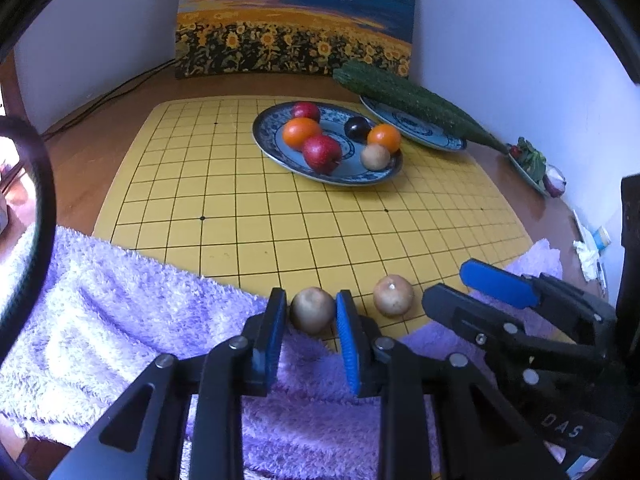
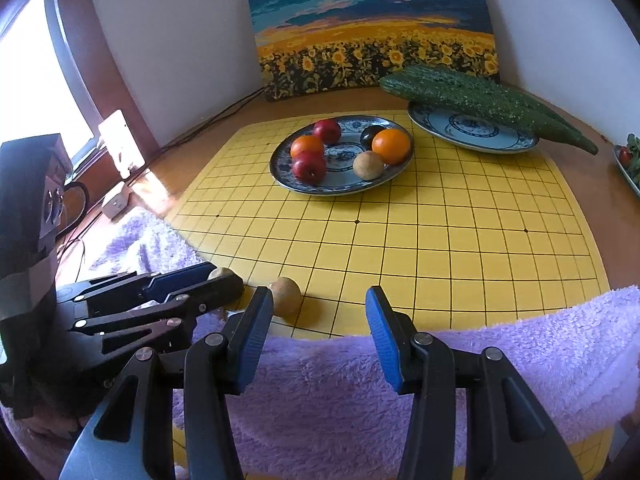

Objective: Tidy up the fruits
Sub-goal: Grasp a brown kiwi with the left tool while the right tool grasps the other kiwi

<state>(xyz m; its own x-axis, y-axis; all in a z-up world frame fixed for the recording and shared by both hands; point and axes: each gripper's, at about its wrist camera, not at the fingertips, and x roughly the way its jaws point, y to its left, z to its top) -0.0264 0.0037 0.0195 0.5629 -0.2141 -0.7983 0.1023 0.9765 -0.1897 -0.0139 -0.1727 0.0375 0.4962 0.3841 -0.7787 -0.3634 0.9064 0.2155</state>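
While clamped by its blue pads on a round tan-brown fruit (image 1: 312, 314) at the near edge of the yellow grid-lined game board (image 1: 256, 208), left gripper (image 1: 311, 312) low over the fluffy lilac towel (image 1: 140, 300), which drapes across the board's near edge under both tools. Just to the right of that: a second round tan-brown fruit (image 1: 393, 295), free on the board, between the two tools and just beside the left finger of the right gripper (image 2: 320, 308). Right gripper's fingers spread wide with nothing between them, only bare board ahead. No obstacle between the tongs and the crockery farther ahead. Straight ahead of the left tool, a blue-and-white patterned plate (image 1: 276, 152) bearing two red apples (image 1: 322, 154), two oranges (image 1: 301, 133), one dark plum (image 1: 357, 128) and one small tan fruit (image 1: 375, 157) near its right rim. Beyond that and to the right, a second blue-and-white plate (image 1: 416, 125), with long bumpy green gourds (image 1: 412, 96) lying across and overhanging both sides. Farther right, a small dish of leafy greens (image 1: 530, 160) near the wall. Behind everything, a sunflower-field painting (image 1: 296, 20) leaning on the white wall, with dark cables (image 1: 108, 94) trailing off to the left along the wooden tabletop.
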